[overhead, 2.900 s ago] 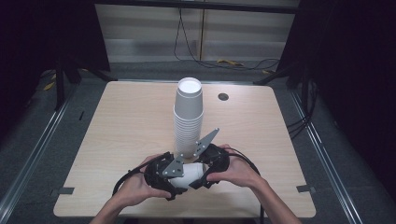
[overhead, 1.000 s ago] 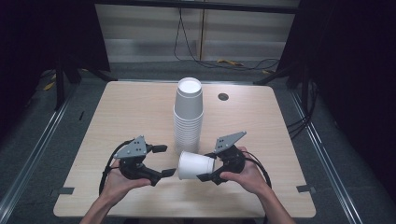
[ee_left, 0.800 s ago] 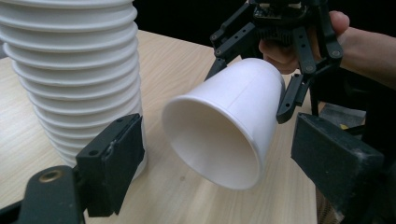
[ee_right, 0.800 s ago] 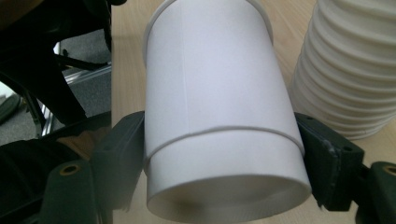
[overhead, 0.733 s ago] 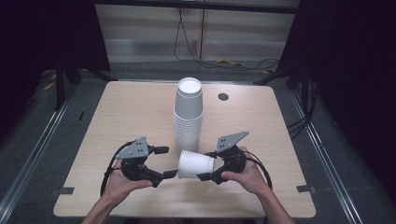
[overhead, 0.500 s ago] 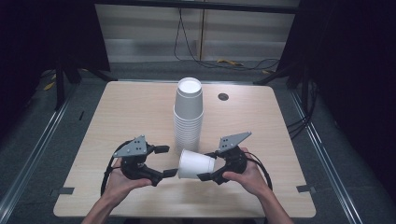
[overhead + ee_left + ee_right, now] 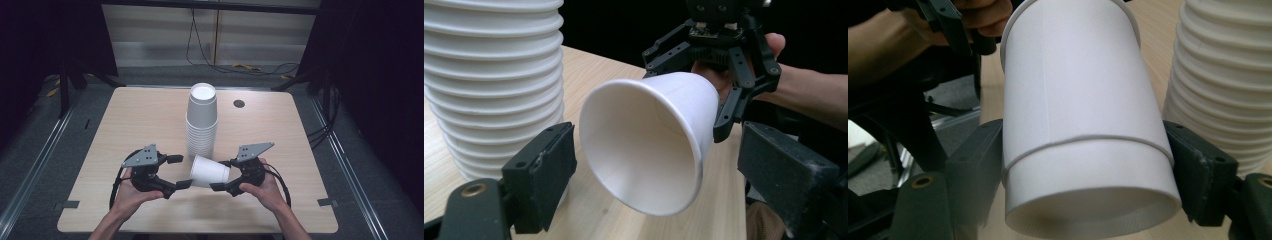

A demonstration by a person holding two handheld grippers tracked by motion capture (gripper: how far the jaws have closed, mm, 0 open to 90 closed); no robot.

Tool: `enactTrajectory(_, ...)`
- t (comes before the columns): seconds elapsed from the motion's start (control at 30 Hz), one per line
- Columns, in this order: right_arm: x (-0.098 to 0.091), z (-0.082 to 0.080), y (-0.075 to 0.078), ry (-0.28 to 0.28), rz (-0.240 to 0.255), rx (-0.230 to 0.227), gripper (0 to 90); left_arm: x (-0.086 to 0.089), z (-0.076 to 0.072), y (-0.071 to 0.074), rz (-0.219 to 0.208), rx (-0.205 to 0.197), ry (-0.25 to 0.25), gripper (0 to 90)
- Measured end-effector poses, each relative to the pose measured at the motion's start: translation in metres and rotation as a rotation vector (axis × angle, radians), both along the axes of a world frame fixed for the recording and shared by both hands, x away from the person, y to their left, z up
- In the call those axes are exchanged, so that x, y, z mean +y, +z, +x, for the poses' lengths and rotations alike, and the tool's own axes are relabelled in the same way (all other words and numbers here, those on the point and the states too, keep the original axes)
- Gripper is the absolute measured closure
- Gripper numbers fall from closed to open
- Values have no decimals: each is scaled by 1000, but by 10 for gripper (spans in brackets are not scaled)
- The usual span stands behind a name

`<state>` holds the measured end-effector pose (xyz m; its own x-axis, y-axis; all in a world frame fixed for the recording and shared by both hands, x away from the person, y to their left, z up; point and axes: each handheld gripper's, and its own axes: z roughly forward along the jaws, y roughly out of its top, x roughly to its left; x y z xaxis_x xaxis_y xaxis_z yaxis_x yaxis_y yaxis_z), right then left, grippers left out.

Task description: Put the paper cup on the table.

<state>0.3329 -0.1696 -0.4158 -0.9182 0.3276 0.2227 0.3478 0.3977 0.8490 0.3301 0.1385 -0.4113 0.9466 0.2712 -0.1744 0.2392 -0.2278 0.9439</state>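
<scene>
A white paper cup lies on its side just above the table, in front of the tall stack of cups. My right gripper is shut on its base end, the pads pressing on both sides. The cup's open mouth points at my left gripper. The left gripper's jaws have just been opening and stand either side of the rim with a gap at each pad, so it is open. In the left gripper view the right gripper and its hand show behind the cup.
The cup stack stands close beside both grippers, on the far side of them. A small black round fitting sits in the wooden table at the back right. Dark floor and rails surround the table.
Since the earliest frame both hands have drawn apart from the foot of the stack, and the cup now hangs sideways in the right gripper. Over the last second neither hand has shifted.
</scene>
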Motion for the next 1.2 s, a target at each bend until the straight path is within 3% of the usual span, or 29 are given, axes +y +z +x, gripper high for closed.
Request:
enactTrajectory(0.17,-3,0,2,-11,45,-4,237,-2,1,-1,-14,11,-7,156)
enactTrajectory(0.23,-2,-2,2,-35,70,-26,237,-3,0,-1,-16,8,-13,157)
enactTrajectory(0.57,3,-4,4,-2,137,-19,237,-5,3,-6,-22,31,-15,156)
enactTrajectory(0.93,9,-6,8,43,129,-26,238,-12,7,-10,-33,41,-50,57)
enactTrajectory(1.17,13,-7,10,74,122,-31,237,-17,6,-8,-44,15,-84,41)
enactTrajectory(1.2,13,-7,10,79,122,-27,237,-18,5,-7,-37,12,-64,42)
